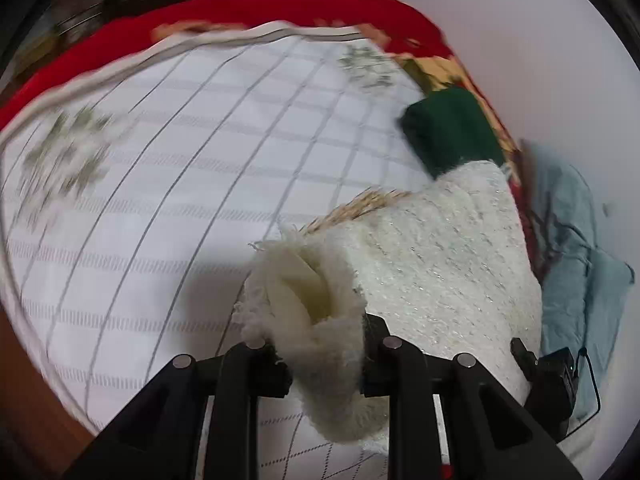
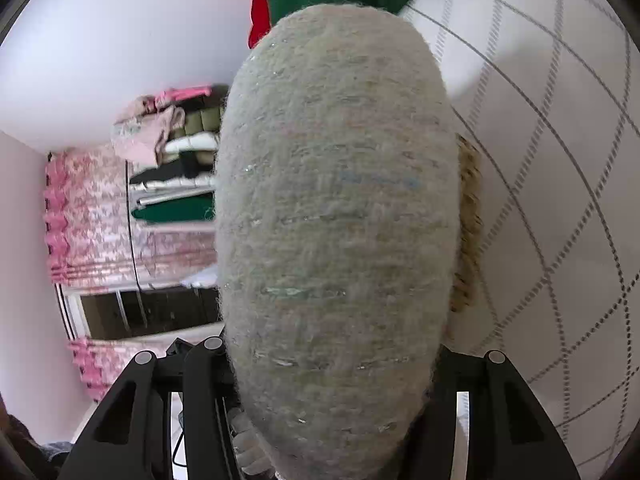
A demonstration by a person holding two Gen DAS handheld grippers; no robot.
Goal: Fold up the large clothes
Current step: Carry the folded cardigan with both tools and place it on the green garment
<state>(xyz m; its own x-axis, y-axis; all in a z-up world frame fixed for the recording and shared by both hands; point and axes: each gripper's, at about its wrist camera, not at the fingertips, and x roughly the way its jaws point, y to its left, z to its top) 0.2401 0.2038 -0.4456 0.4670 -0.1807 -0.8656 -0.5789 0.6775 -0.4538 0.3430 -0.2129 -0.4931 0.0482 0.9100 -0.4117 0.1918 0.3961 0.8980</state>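
Left tool (image 1: 326, 364) clamps the cream sweater (image 1: 432, 264) edge; right tool (image 2: 332, 392) grips its bulk; checked bed sheet (image 1: 192, 184) lies bare alongside.

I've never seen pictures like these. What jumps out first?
A fluffy cream sweater fills the lower right of the left view, a bunched edge of it pinched in the left gripper. In the right view the same fuzzy knit bulges up close, blocking most of the picture. Behind lies a white checked bedspread with a red border.

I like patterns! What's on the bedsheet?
White bedsheet with grey grid lines; clearest in left wrist view.
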